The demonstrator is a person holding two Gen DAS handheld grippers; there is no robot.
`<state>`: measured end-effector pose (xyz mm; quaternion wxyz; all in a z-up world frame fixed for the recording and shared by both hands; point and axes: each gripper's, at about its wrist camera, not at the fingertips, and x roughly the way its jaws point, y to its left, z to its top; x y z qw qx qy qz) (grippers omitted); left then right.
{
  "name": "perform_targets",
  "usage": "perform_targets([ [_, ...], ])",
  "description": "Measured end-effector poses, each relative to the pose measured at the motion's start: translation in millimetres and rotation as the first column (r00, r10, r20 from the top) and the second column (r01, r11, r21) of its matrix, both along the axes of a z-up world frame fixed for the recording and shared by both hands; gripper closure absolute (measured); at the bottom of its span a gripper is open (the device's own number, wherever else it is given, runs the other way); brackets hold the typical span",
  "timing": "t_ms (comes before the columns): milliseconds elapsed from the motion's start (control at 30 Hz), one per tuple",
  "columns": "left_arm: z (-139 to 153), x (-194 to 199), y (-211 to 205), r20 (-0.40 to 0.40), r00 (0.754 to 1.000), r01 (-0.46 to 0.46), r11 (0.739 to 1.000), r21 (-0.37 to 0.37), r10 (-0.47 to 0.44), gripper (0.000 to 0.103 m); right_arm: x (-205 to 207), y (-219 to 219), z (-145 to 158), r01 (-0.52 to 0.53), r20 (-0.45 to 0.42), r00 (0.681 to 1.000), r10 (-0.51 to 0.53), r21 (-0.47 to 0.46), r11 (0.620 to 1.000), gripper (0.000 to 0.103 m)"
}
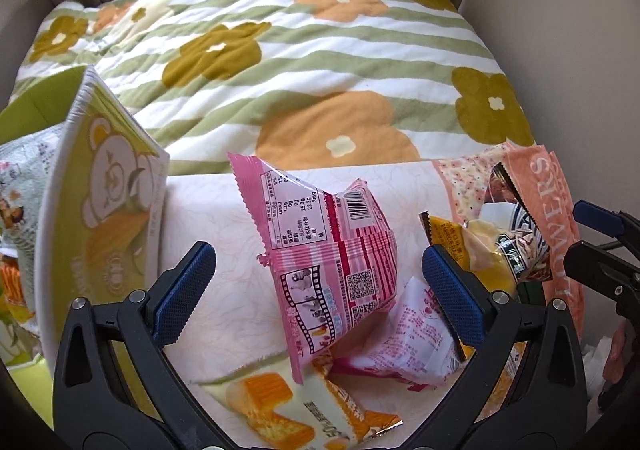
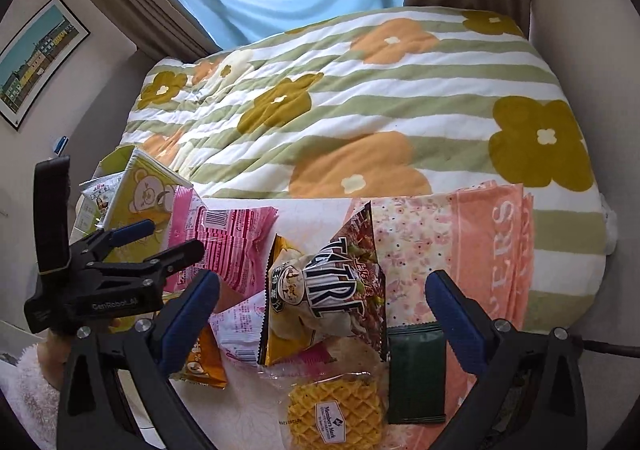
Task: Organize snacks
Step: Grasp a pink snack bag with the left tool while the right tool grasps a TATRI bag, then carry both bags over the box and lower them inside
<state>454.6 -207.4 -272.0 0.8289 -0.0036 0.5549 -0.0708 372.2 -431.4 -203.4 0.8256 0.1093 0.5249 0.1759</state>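
The snacks lie in a loose heap on my white desk at the foot of the bed: in the left wrist view a pink packet (image 1: 328, 246) stands crumpled at centre frame, leaning over a paler pink-and-white packet (image 1: 404, 346) and an orange cake-bar wrapper (image 1: 288, 406) at the bottom edge. My left tool (image 1: 320, 286) hangs over that pink packet with its jaws spread wide and nothing between the pads. In the right wrist view my right tool (image 2: 322, 314) is spread as wide as it goes and also holds nothing; below it sit a yellow-and-dark chip bag (image 2: 320, 286), a waffle in clear wrap (image 2: 336, 410) at the bottom and a dark green sachet (image 2: 416, 374) just to its right. A green bear-print box (image 1: 100, 210) stands open at the left of the left view with packets already in it, and a folded pink towel (image 2: 492, 262) lies on the right. The risk I see is the overlap: closing on the pink packet could drag the ones beneath it, or the slick puffed film could slip out of the pads. With both tools close over one small pile they might also knock each other, and a hard squeeze could crush the waffle.
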Motion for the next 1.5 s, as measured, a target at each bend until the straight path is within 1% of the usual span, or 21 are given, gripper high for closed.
perform_targets([
  [67,-9,4,0,-0.017,1.0,-0.001,1.0,-0.011,0.001,0.001,5,4,-9,-0.01,-0.01,1.0,0.01,-0.012,1.0,0.0],
  [200,-20,9,0,-0.037,0.999,0.003,1.0,-0.01,-0.003,0.001,15,8,-28,-0.019,-0.046,0.999,0.019,-0.006,1.0,0.0],
  [300,-29,14,1,-0.062,0.998,0.0,1.0,-0.03,-0.002,0.001,19,8,-38,-0.017,-0.071,0.997,0.017,-0.001,1.0,0.0],
  [333,-32,14,1,-0.069,0.998,-0.001,0.999,-0.04,-0.002,0.003,20,8,-41,-0.016,-0.078,0.997,0.017,0.004,1.0,0.0],
  [400,-36,15,3,-0.085,0.996,0.001,0.997,-0.08,-0.008,0.01,23,8,-45,-0.019,-0.093,0.995,0.02,0.012,1.0,0.0],
  [433,-38,15,4,-0.093,0.996,-0.001,0.994,-0.111,-0.009,0.019,23,8,-47,-0.024,-0.098,0.995,0.025,0.014,1.0,0.0],
  [467,-38,15,5,-0.097,0.995,-0.002,0.99,-0.144,-0.012,0.03,23,8,-49,-0.029,-0.103,0.994,0.03,0.014,0.999,0.0],
  [500,-38,15,6,-0.099,0.995,-0.001,0.986,-0.164,-0.016,0.034,24,9,-50,-0.032,-0.105,0.994,0.033,0.012,0.999,0.0],
  [667,-35,13,0,-0.08,0.996,0.03,0.988,-0.151,-0.042,0.042,25,10,-56,-0.047,-0.119,0.992,0.05,0.032,0.998,0.0],
  [800,-31,11,4,-0.076,0.996,0.027,0.987,-0.161,-0.04,0.044,27,12,-63,-0.059,-0.135,0.989,0.065,0.046,0.997,0.0],
  [900,-23,6,6,-0.051,0.998,0.034,0.99,-0.137,-0.042,0.044,27,15,-66,-0.065,-0.134,0.988,0.071,0.049,0.997,0.001],
  [967,-21,4,7,-0.049,0.998,0.034,0.992,-0.124,-0.041,0.044,26,17,-67,-0.073,-0.135,0.988,0.079,0.048,0.996,0.002],
  [1067,-17,1,10,-0.045,0.998,0.031,0.992,-0.124,-0.037,0.044,26,20,-73,-0.083,-0.164,0.982,0.09,0.053,0.995,0.014],
  [1100,-16,-1,10,-0.042,0.998,0.031,0.992,-0.122,-0.037,0.044,26,21,-75,-0.086,-0.171,0.981,0.096,0.063,0.994,0.02],
  [1167,-13,-4,10,-0.035,0.999,0.032,0.992,-0.12,-0.037,0.044,25,21,-75,-0.084,-0.169,0.981,0.094,0.061,0.995,0.024],
  [1233,-11,-7,10,-0.027,0.999,0.032,0.993,-0.115,-0.036,0.044,23,21,-72,-0.09,-0.158,0.983,0.098,0.054,0.994,0.031],
  [1367,-3,-14,10,-0.008,0.999,0.036,0.993,-0.111,-0.037,0.044,19,19,-66,-0.083,-0.141,0.986,0.089,0.046,0.995,0.034],
  [1500,12,-23,10,0.021,0.999,0.045,0.993,-0.109,-0.043,0.044,12,16,-50,-0.068,-0.105,0.992,0.072,0.047,0.997,0.034],
])
